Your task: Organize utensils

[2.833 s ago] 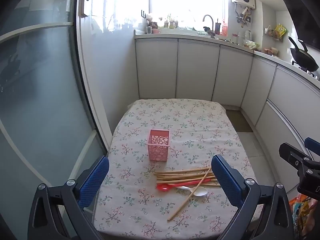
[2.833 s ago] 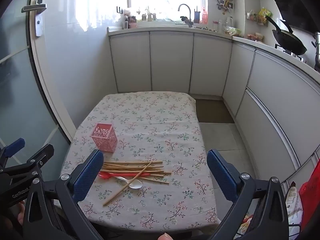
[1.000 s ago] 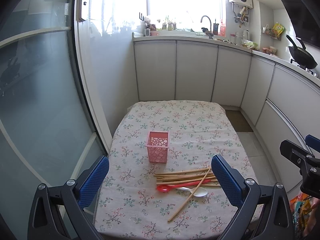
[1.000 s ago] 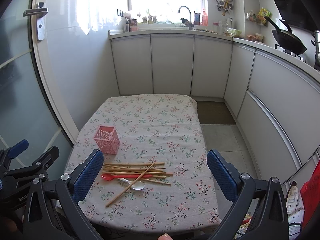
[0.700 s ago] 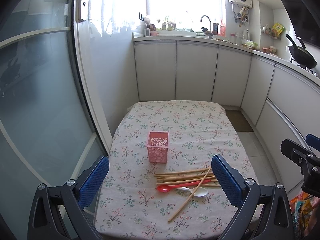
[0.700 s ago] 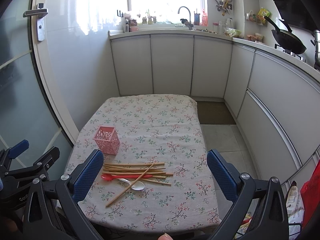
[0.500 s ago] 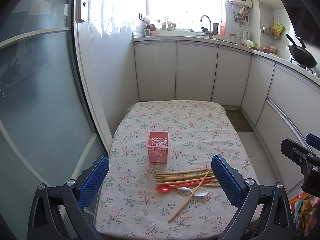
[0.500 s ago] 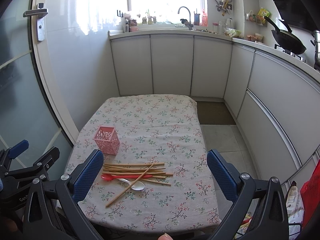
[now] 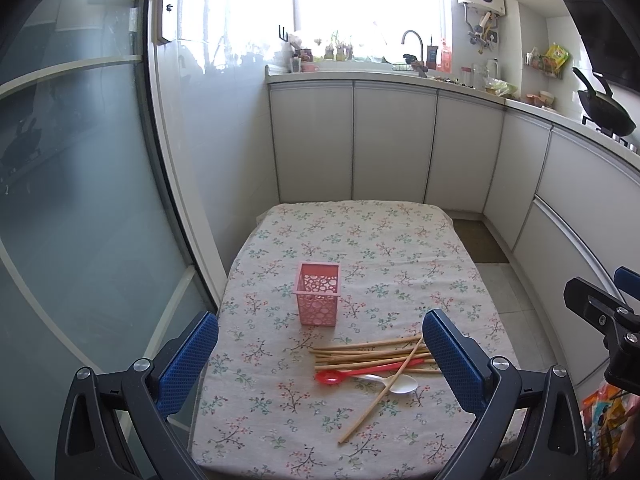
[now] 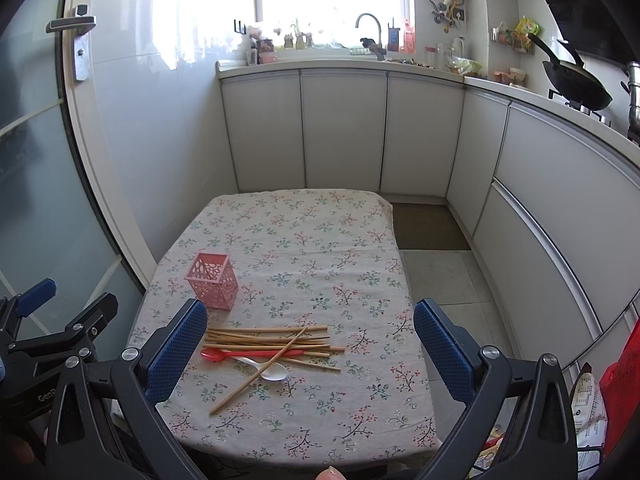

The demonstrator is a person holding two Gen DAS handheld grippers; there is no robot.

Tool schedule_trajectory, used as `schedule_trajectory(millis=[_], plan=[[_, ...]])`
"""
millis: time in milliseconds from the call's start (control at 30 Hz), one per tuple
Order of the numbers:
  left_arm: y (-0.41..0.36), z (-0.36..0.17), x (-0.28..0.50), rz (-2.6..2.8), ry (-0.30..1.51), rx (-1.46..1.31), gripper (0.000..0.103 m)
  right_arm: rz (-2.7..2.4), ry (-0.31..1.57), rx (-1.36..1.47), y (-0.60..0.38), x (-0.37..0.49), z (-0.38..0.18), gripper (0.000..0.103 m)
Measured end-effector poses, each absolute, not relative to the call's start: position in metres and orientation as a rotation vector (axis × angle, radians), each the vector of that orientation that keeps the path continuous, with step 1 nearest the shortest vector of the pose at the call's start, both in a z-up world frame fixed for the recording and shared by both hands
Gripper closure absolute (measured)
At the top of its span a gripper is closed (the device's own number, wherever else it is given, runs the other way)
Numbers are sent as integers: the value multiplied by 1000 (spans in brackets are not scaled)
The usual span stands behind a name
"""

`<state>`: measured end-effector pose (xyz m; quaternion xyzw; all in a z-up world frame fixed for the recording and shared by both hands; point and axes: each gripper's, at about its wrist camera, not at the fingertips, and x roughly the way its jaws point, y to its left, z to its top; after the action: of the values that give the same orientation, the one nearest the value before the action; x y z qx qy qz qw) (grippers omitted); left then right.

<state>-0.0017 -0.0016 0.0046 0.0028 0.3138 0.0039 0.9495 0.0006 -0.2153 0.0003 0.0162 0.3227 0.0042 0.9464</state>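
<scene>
A pink perforated holder (image 9: 319, 294) (image 10: 213, 280) stands upright on the floral tablecloth (image 9: 360, 240) (image 10: 304, 240). In front of it lies a loose pile of wooden chopsticks (image 9: 372, 354) (image 10: 272, 338), with a red spoon (image 9: 360, 372) (image 10: 240, 354) and a white spoon (image 9: 394, 382) (image 10: 268, 370) among them. One chopstick (image 9: 380, 392) (image 10: 258, 372) crosses the spoons diagonally. My left gripper (image 9: 320, 354) is open, held above the near table edge with nothing between its fingers. My right gripper (image 10: 310, 344) is open too, likewise over the near edge.
White kitchen cabinets (image 9: 392, 148) run behind and along the right of the table. A glass door (image 9: 80, 200) stands close on the left. A black wok (image 10: 572, 80) sits on the counter at the right. Tiled floor (image 10: 440, 276) lies to the right of the table.
Both views have shifted only slightly; the table sits a little farther from the cameras than 2.8 s ago. The utensils and the holder have not moved.
</scene>
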Motion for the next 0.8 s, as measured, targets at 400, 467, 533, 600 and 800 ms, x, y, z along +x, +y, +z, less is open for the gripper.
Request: schedule_trajectory(millis=[400, 467, 533, 600, 800], plan=[[0, -18, 47, -72, 740, 11, 0, -37, 731, 14, -229, 41, -15, 0], [0, -30, 66, -86, 775, 19, 0, -37, 779, 10, -232, 60, -27, 0], [-6, -46, 84, -84, 827, 50, 0, -32, 851, 19, -237, 83, -43, 0], [-11, -67, 106, -118, 894, 82, 0, -23, 919, 17, -240, 106, -61, 0], [-35, -143, 154, -216, 1121, 136, 0, 7, 1125, 96, -252, 159, -126, 0]])
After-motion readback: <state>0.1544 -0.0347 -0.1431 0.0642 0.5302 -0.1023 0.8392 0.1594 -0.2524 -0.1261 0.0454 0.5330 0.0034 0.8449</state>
